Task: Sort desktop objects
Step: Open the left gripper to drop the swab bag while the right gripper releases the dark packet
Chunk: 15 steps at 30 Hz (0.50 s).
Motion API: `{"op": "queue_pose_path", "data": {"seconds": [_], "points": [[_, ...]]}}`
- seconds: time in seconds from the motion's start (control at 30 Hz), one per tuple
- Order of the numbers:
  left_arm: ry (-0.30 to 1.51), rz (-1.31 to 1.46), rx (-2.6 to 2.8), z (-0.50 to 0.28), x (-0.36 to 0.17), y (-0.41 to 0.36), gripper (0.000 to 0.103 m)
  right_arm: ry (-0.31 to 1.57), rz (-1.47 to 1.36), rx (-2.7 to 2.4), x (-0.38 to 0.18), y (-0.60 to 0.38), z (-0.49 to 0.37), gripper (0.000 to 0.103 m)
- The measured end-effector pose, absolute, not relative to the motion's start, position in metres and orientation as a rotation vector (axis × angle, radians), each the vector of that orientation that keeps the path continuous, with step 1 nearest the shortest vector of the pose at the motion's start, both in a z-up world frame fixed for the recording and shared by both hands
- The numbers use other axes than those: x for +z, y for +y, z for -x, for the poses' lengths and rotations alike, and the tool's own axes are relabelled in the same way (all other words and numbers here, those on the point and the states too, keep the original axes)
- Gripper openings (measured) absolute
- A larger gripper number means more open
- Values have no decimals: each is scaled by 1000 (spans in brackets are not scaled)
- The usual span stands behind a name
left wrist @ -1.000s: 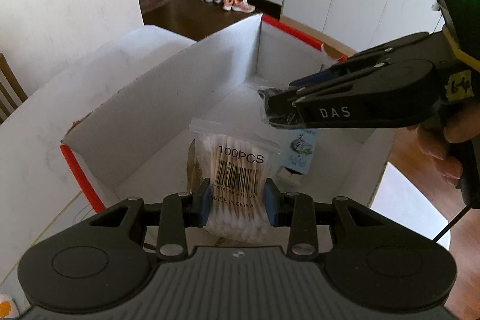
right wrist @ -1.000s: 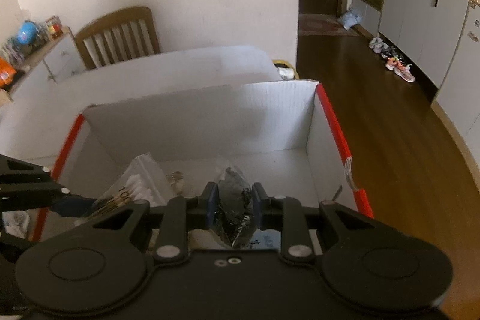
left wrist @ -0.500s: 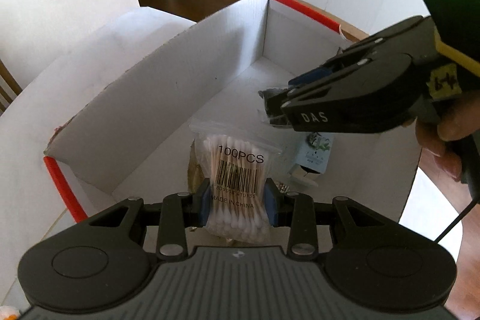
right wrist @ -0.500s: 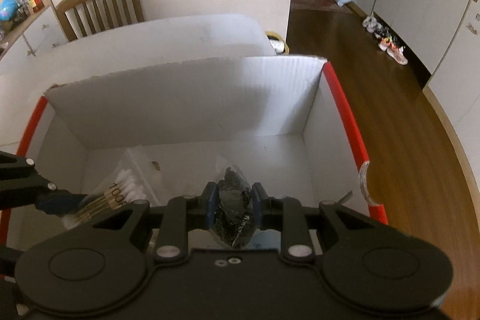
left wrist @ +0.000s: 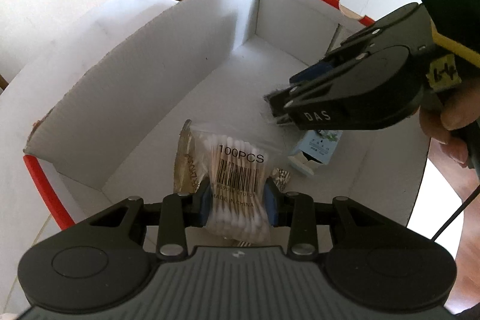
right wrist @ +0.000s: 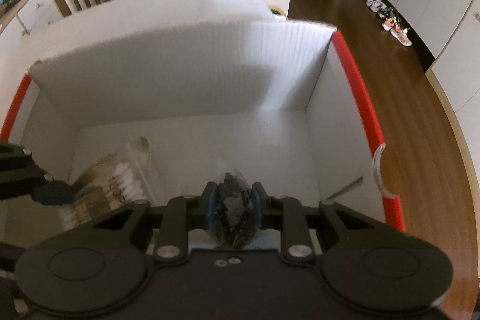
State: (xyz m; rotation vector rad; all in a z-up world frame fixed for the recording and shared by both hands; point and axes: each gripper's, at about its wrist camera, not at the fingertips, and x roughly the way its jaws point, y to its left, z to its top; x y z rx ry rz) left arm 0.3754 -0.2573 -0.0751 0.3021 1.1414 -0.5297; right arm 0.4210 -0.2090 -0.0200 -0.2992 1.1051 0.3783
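left wrist view: left gripper (left wrist: 237, 200) clamped on the cotton swab bag (left wrist: 237, 176), low inside the white box (left wrist: 150, 74). release near the floor, clear of the blue packet (left wrist: 319, 147).

right wrist view: right gripper (right wrist: 233, 207) clamped on a dark bagged item (right wrist: 234, 212) over bare box floor; lower it, then part the jaws.

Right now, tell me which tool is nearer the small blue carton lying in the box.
Right. The right tool, shut on a dark bag, hangs just above the blue carton. The left tool, gripping the cotton swabs, sits off to its side.

My right gripper (left wrist: 280, 110) is black with blue pads, silver screws, white "DAS" lettering, a yellow tag
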Motion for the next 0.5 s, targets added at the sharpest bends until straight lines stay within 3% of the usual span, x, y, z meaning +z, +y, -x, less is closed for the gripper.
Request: {"op": "queue_pose_path", "data": {"seconds": [0.3,0.37,0.43,0.5], "points": [[1164,-280,-547,-375,-79,-253,40,1100,269,376,-15,-216,-421,29],[1162,-261,-551,-373,-80,-248,59,1098,261,378,-13,-219,-420,31],[1150,-256,-541,-372,-78,-246,69,1090,251,380,-10,-221,-419,33],[1141,-258,-535,-370,-77,-243,69,1084,244,389,-10,-227,-418,34]]}}
